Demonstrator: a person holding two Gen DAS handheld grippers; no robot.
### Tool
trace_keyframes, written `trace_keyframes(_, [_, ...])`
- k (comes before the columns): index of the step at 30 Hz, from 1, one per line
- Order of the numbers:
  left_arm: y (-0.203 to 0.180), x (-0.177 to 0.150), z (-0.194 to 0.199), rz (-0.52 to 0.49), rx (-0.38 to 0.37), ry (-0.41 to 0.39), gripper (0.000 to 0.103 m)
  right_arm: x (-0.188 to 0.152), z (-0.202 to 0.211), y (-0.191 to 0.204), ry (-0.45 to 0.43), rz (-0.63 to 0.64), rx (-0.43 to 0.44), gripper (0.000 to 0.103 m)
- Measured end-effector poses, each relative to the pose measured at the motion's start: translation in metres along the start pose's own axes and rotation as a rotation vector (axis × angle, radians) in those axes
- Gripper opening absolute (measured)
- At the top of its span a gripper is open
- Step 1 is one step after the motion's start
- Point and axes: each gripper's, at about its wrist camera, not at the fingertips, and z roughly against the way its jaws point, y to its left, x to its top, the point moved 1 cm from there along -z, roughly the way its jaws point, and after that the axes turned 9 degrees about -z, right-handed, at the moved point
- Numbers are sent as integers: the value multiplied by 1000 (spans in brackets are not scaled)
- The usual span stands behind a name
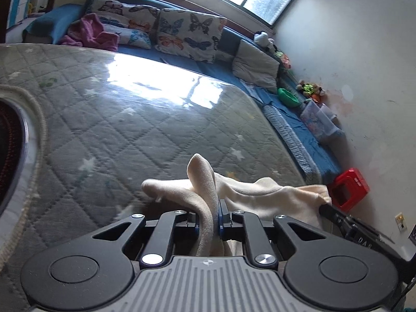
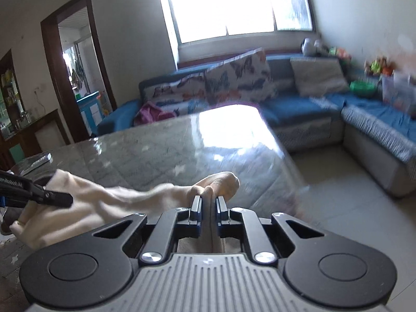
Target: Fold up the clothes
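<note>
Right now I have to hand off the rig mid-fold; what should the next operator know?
Left gripper: shut on one end of the cream cloth.
Right gripper: shut on the other end of the cloth, which bunches past the fingertips.
The cloth hangs between both grippers over the near edge of the glass-topped table.
Done: both ends picked up.
Left: spread it flat on the table, then fold; no neat fold shows yet.

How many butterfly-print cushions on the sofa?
2: one butterfly cushion lies toward the sofa's left end beside a pink cloth, one stands right of it. Others may be hidden.
</note>
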Motion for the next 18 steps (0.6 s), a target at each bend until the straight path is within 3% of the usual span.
trace_keyframes(12, [-54,20,-2,-112,-62,-58,14,29,29,-18,-96,26,-94,9])
trace_keyframes(18, [-44,18,-16,-72,-64,4,14,25,15,-21,-54,25,-110,9])
